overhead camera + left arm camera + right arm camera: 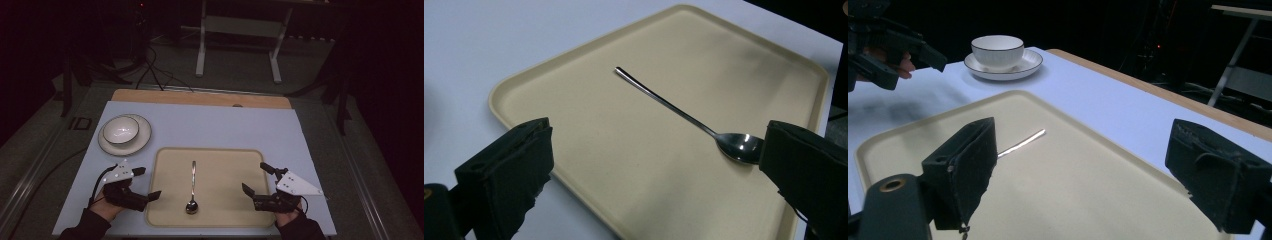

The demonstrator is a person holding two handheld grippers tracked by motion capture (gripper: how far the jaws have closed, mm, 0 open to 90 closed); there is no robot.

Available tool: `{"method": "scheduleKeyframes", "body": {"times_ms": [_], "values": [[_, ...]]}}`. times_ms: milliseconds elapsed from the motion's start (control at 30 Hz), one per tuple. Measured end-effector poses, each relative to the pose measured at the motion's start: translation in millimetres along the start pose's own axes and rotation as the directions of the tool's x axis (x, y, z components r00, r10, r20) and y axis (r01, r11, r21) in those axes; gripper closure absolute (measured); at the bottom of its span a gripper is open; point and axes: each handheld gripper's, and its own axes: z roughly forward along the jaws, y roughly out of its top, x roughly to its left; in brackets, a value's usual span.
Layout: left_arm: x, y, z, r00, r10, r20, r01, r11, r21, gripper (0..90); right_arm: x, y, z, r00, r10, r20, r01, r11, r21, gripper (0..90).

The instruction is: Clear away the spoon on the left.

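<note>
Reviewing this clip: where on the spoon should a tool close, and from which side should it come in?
Grip the spoon on its thin handle, about midway, coming from above with the jaws across its width. It lies flat and alone on the beige tray, bowl toward the person, so the straight handle offers two parallel edges while the rounded bowl would likely slip. Either open tool, left or right, looks equally near.

One tray, one spoon, one bowl, one saucer, two tools.
</note>
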Motion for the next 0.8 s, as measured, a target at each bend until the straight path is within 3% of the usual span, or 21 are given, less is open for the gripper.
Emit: {"method": "scheduleKeyframes", "body": {"times_ms": [100, 200, 233, 567, 700, 800], "values": [[-1.1, -3.5, 1.4, 0.9994, 0.033, -0.008, -0.033, 0.9994, -0.009, 1.8, -0.9, -0.6, 0.2, 1.0000, 0.009, 0.000, -0.009, 1.000, 0.002, 13.4], [-1.5, -4.9, 2.4, 0.9992, 0.040, -0.006, -0.040, 0.9992, -0.001, 1.8, -1.5, -1.1, 0.6, 0.9999, 0.012, -0.002, -0.012, 1.000, 0.004, 13.4], [-2.2, -6.8, 4.4, 0.9989, 0.045, 0.015, -0.045, 0.9990, 0.005, 1.8, -1.7, -1.3, 0.7, 0.9999, 0.014, -0.002, -0.014, 1.000, 0.006, 13.4], [-11.7, -6.3, 14.1, 0.9941, 0.093, 0.056, -0.093, 0.9956, 0.008, 1.8, -2.4, -2.4, 2.4, 0.9998, 0.021, -0.007, -0.021, 1.000, 0.015, 13.4], [-13.9, -5.8, 15.5, 0.9928, 0.095, 0.073, -0.096, 0.9953, 0.011, 1.8, -2.4, -2.5, 2.9, 0.9998, 0.019, -0.009, -0.019, 1.000, 0.018, 13.4], [-13.4, -4.7, 14.5, 0.9938, 0.082, 0.076, -0.081, 0.9966, -0.012, 1.9, -2.4, -2.6, 3.1, 0.9998, 0.019, -0.008, -0.018, 1.000, 0.020, 13.4]]}}
